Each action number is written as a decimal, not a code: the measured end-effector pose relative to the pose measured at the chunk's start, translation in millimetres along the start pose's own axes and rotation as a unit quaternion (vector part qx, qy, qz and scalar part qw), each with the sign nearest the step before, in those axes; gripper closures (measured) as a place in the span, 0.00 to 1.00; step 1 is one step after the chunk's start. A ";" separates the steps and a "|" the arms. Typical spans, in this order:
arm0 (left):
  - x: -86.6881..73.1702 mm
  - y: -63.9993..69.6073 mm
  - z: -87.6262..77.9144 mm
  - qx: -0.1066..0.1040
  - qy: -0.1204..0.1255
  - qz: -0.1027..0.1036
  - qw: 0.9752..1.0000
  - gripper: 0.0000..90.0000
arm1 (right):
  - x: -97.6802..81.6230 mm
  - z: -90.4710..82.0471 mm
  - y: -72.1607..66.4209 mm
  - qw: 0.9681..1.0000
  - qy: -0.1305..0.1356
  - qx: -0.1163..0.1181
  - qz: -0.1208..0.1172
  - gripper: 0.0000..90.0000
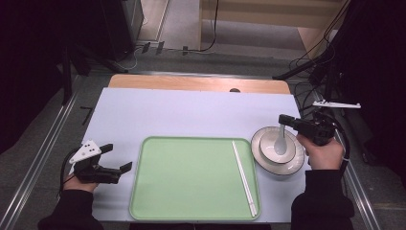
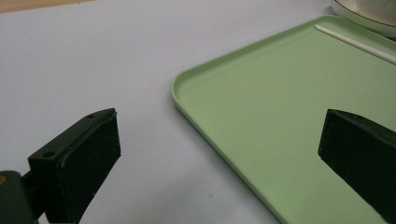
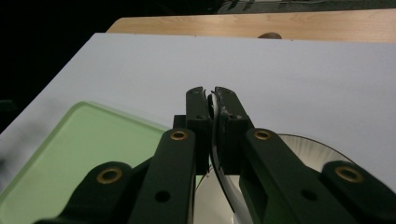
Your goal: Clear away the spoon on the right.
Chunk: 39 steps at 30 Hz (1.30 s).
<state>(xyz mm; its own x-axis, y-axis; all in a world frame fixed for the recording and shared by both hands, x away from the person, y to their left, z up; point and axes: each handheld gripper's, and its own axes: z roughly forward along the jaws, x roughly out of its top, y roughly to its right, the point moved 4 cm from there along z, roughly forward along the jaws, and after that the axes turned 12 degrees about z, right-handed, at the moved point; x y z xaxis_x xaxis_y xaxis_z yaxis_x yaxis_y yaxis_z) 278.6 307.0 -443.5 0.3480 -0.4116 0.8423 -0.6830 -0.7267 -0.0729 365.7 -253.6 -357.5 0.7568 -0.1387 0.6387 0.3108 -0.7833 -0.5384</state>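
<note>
High view: we clamp the spoon (image 1: pixel 280 142) with our right gripper (image 1: pixel 283 120) above the bowl (image 1: pixel 273 154). Our left gripper (image 1: pixel 117 157) rests released beside the tray (image 1: pixel 143 191).

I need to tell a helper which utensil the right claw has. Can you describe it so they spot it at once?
Start at the green tray, then look just past its right edge to the white bowl on a plate. Hanging over that bowl is a white spoon, its handle pinched in the right claw. Unlike the thin straight chopsticks on the tray, it is short with a rounded scoop.
</note>
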 end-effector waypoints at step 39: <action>0.8 0.7 -0.8 0.005 0.001 0.003 1.000 0.00 | -60.2 28.8 -79.3 0.992 -0.077 0.082 -0.062 0.96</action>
<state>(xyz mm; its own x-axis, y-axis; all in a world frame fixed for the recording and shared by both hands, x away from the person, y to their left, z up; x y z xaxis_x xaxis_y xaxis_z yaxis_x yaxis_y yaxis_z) 277.9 306.6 -442.5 0.3426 -0.4140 0.8434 -0.6784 -0.7300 -0.0828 312.0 -165.6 -369.1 0.7818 0.0554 0.6210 0.4865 -0.6771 -0.5521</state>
